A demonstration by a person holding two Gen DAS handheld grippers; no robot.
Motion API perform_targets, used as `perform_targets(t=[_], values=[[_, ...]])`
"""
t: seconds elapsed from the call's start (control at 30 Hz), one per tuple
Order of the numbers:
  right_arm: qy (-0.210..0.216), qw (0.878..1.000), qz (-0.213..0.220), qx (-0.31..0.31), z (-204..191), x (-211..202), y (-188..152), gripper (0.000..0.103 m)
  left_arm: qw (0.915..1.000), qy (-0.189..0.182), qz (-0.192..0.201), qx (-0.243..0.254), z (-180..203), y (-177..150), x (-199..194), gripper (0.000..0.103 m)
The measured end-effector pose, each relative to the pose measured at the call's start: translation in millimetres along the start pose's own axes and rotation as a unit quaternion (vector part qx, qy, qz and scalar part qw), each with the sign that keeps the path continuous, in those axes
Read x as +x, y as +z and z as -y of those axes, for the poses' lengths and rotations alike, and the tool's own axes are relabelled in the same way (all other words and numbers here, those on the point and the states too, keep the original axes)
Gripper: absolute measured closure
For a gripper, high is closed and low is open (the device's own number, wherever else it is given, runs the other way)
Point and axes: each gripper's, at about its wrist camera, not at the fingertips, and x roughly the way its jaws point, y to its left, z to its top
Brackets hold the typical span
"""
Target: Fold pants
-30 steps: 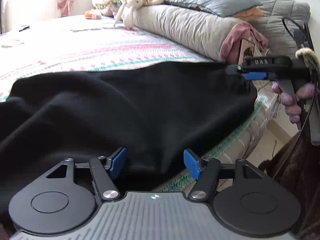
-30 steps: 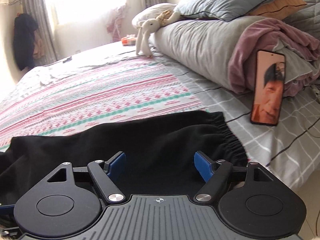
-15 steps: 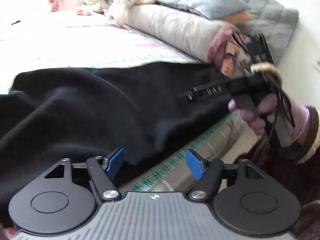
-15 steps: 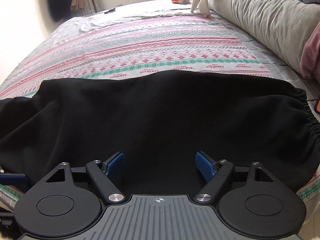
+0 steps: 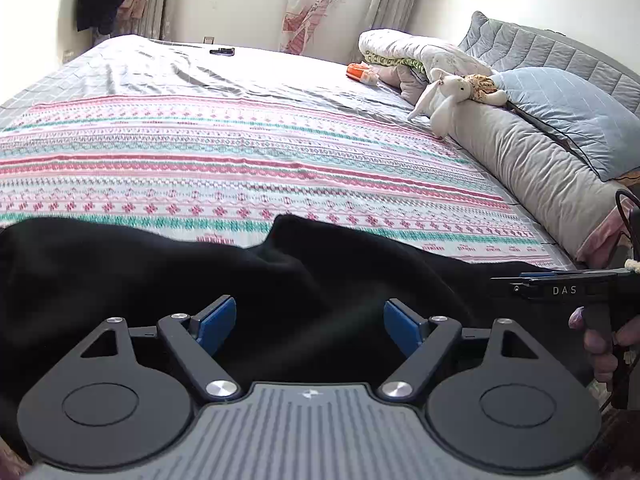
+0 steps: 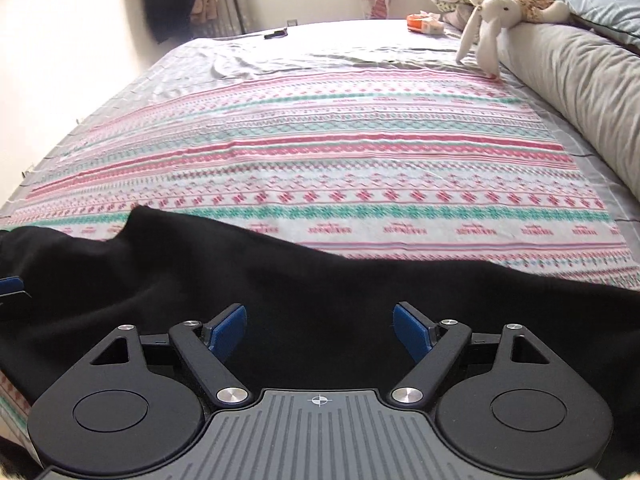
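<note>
Black pants [image 5: 320, 264] lie spread along the near edge of the bed, with a fold ridge in the middle. My left gripper [image 5: 308, 316] hovers just above the cloth. Its jaws are opening and nothing is between the blue pads [image 5: 216, 320]. In the right wrist view the pants [image 6: 320, 288] run across the whole lower frame. My right gripper [image 6: 320, 320] stands open over them with nothing between its pads. In the left wrist view the right gripper [image 5: 520, 280] also shows at the right edge, held by a hand [image 5: 600, 344]. One left blue pad [image 6: 10, 286] peeks in at the far left.
A pink and teal striped blanket [image 5: 240, 168] covers the bed beyond the pants. Along the right lie a grey bolster [image 5: 540, 168], a plush rabbit [image 5: 444, 96] and a blue pillow [image 5: 568, 108]. A remote [image 5: 222, 51] and an orange pack [image 5: 360, 74] lie far back.
Both views have swung from the headboard side toward the middle of the bed, and the phone has left the right view. The left jaws have widened. The fold ridge now shows.
</note>
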Motion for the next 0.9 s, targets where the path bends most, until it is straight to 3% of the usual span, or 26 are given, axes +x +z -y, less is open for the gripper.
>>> perform_targets(t=[0.2,0.33,0.6,0.9], values=[[0.033,0.999,-0.033,0.000,-32,36,37,0.021,0.9971,0.045,0.023,0.057,-6,26,30,0.002],[0.036,0.999,-0.032,-0.016,-49,56,51,0.021,0.9948,0.059,0.003,0.083,-15,27,60,0.002],[0.062,0.996,-0.055,0.026,-63,90,63,0.021,0.9961,0.021,-0.044,0.074,-16,31,99,0.009],[0.080,0.994,-0.052,0.048,-65,94,75,0.021,0.9971,-0.008,-0.069,0.032,-19,34,120,0.019]])
